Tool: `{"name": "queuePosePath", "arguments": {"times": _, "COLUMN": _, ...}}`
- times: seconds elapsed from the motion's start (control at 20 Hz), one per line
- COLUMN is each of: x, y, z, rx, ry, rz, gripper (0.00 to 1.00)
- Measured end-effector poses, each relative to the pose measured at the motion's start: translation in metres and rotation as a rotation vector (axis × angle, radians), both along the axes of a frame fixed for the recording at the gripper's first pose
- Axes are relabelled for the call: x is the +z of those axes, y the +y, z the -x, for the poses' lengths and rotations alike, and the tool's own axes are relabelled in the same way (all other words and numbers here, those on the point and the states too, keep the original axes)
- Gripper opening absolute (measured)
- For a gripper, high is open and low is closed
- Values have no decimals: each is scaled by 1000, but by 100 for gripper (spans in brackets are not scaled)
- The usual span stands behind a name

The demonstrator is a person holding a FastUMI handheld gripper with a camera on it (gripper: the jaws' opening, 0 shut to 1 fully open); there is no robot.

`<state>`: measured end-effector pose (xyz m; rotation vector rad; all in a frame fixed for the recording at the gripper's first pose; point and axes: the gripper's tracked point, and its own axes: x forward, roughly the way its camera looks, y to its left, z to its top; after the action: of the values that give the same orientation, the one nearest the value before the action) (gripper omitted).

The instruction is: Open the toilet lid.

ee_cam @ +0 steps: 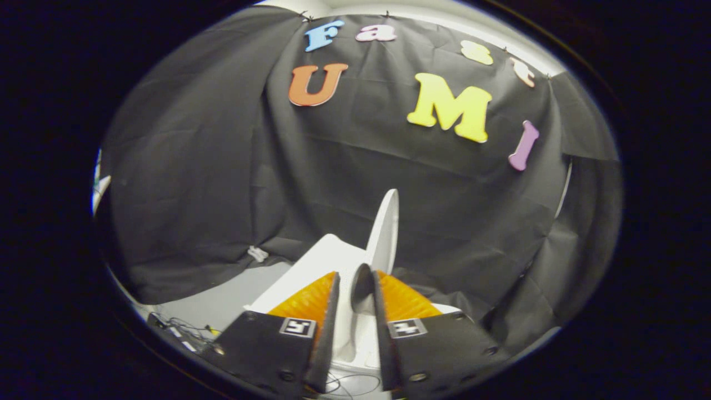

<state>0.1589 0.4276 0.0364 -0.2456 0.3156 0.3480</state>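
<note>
the toilet lid (386,230) stands raised, nearly upright and seen almost edge-on, rising just beyond the tips of the claw (354,283) against the black cloth wall (222,183). the claw's two fingers sit a narrow gap apart, and nothing is pressed between them; the lid's lower edge lines up with that gap but lies past the tips, so i cannot tell whether either fingertip touches it.

the lid looks like hard, smooth, glossy plastic: stiff, thin, fairly light, and slippery on its faces. it swings on a hinge at the back, so it should follow a push or lift along an arc rather than need a firm squeeze. the sensible place to take it is the free front rim, far from the hinge, pinching across its thin edge or hooking a finger under it. judging by its angle, the opening is largely done, and the main risk is the lid falling back or knocking hard against whatever is behind it.

below and between the fingers lies the white toilet body (355,333), with the seat rim and part of the bowl showing; what the bowl holds is hidden. a flat white part (319,261) slopes away just left of the lid.
</note>
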Motion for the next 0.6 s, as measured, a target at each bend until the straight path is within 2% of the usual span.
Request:
{"name": "queuePosePath", "arguments": {"times": 0.15, "x": 32, "y": -23, "z": 10, "rx": -12, "ry": -84, "rz": -138, "gripper": 85}}
{"name": "queuePosePath", "arguments": {"times": 0.2, "x": 46, "y": -37, "z": 16, "rx": -22, "ry": -122, "rz": -186, "gripper": 85}}
{"name": "queuePosePath", "arguments": {"times": 0.35, "x": 76, "y": -77, "z": 34, "rx": -18, "ry": -218, "rz": -333, "gripper": 96}}
{"name": "queuePosePath", "arguments": {"times": 0.4, "x": 73, "y": -93, "z": 42, "rx": -21, "ry": -236, "rz": -346, "gripper": 100}}
{"name": "queuePosePath", "arguments": {"times": 0.6, "x": 76, "y": -181, "z": 70, "rx": -67, "ry": -330, "rz": -351, "gripper": 100}}
